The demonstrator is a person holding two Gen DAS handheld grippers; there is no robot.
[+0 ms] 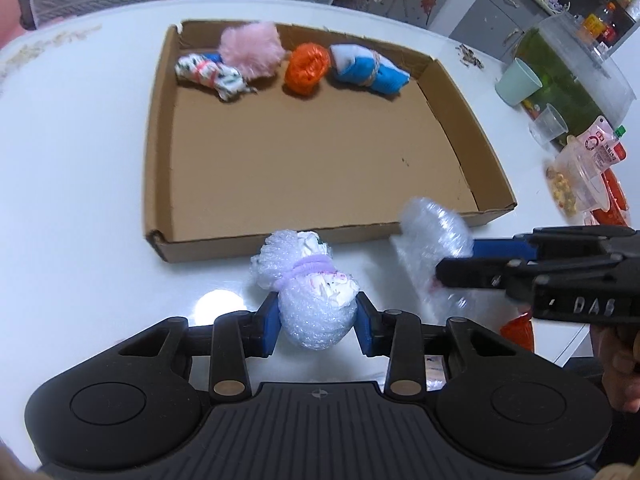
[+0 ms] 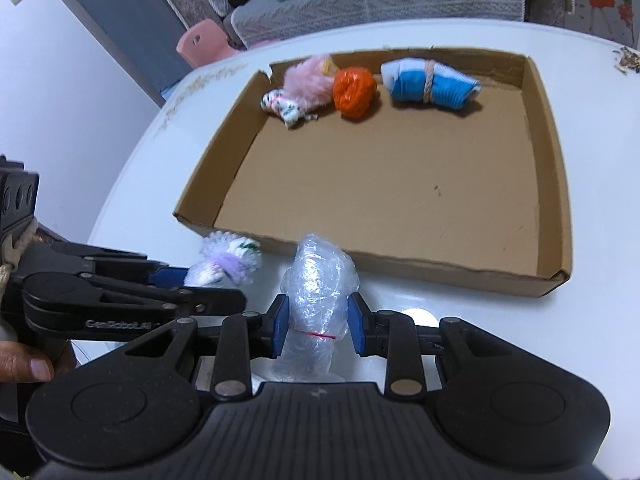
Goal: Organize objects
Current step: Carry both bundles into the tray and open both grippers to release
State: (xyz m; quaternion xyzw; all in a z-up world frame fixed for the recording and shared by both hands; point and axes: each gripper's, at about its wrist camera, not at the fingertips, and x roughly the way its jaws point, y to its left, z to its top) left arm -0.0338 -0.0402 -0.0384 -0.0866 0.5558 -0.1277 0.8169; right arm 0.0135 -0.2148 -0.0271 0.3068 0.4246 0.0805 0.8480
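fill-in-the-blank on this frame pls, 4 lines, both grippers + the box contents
1. The left gripper jaws are shut on the bubble-wrap bundle tied with a ____ band.
2. The right gripper holds a clear plastic bundle cinched by a thin ____ band.
3. The cardboard box holds ____ bundles, all along its far wall.
4. In the box, the orange ball lies between the pink fluffy item and the ____ roll.

Missing words: purple; red; four; blue
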